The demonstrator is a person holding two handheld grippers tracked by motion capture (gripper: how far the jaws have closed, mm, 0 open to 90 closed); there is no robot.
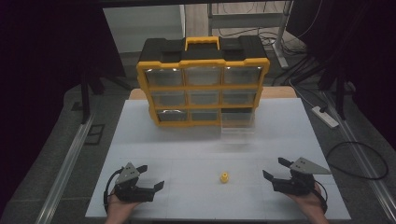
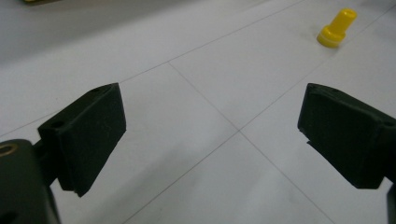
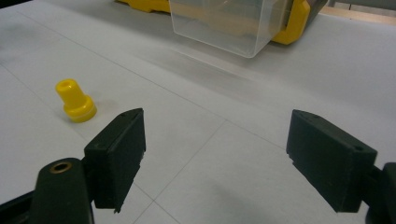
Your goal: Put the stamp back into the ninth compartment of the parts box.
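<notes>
Yellow peg [image 1: 224, 177]: small plastic piece, stands on its wide flange on the white bench [image 1: 187, 140], between the two grippers and nearer the right one; touched by neither
Left gripper [image 1: 153, 176]: rests at the near left of the bench; jaws wide apart, nothing between them; peg lies well ahead and off to one side in the left gripper view [image 2: 336, 28]
Peg axis: long axis near upright; narrow hollow stem points up, broad base down; in the right gripper view [image 3: 75, 100] the bore at the top is plain
Right gripper [image 1: 274, 168]: near right of the bench; jaws spread about as wide as they go, empty; peg just off its one jaw
Organiser [image 1: 203, 81]: yellow-and-black case stands upright at the far side; clear drawer [image 1: 238, 125] at lower right pulled out
Step (judged): start, pick not yet begun
Next move (judged): right gripper swings toward the peg, straddles the stem, closes lightly; a knock could tip it
</notes>
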